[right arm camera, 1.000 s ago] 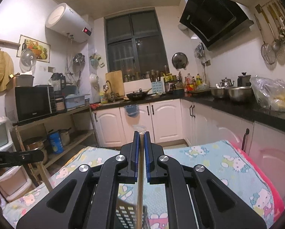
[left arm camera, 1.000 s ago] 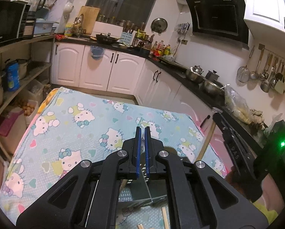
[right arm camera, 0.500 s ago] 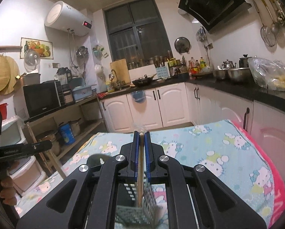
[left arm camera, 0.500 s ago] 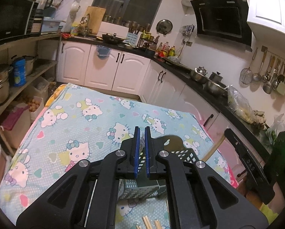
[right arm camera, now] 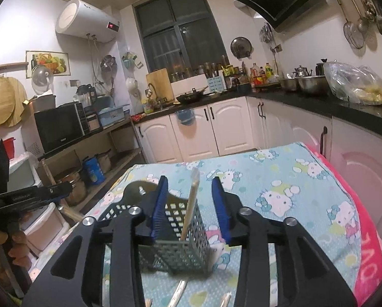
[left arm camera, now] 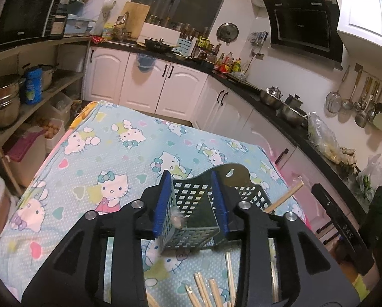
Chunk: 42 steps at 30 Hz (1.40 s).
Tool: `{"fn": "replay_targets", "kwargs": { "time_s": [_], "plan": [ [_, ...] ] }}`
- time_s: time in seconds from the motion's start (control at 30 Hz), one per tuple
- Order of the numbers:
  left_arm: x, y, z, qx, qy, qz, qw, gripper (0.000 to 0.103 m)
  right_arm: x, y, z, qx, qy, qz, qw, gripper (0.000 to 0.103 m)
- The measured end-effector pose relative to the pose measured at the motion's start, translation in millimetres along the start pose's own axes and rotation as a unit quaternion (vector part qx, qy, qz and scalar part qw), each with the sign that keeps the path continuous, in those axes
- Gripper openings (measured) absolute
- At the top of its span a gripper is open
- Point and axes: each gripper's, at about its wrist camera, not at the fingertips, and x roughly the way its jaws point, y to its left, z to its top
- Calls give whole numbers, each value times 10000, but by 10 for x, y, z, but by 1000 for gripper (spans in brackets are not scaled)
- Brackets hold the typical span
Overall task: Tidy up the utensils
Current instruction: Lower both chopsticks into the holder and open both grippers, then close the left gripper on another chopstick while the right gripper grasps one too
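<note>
A: Where's the caddy (left arm camera: 191,220)?

B: On the table (left arm camera: 93,158), near the edge closest to both cameras. It's a grey perforated holder standing upright on the cartoon-cat cloth.

A: And the left gripper (left arm camera: 192,202)?

B: Its jaws have just been opening. They stand apart now, with the caddy's corner between the blue pads, but I can't see the pads pressing on it.

A: The right gripper (right arm camera: 189,204)?

B: Same: its jaws have just been opening as well. One chopstick (right arm camera: 189,207) stands upright in the caddy (right arm camera: 180,232), between the pads and clear of both.

A: Any other utensils?

B: More chopsticks (left arm camera: 206,291) lie flat on the cloth in front of the caddy, at the near edge. In the left view the standing one (left arm camera: 284,197) leans out toward the right edge.

A: Can each gripper see the other?

B: Yes. The right view shows the left gripper (right arm camera: 30,194) at the table's left side, held by a hand (right arm camera: 14,248).
</note>
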Motion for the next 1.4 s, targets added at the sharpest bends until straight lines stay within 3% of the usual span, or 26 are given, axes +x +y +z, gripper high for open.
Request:
{"fn": "replay_targets", "kwargs": {
  "time_s": [0.6, 1.07, 1.4],
  "plan": [
    [-459, 77, -243, -95, -172, 116, 9997, 78, -457, 175, -287, -156, 495, 131, 9986, 48],
    [-544, 247, -610, -200, 162, 328, 9991, 79, -477, 356, -567, -349, 1085, 236, 9932, 48],
    [-412, 435, -976, -375, 668, 439, 9961, 79, -236, 412, -820, -417, 1714, 15, 9843, 48]
  ]
}}
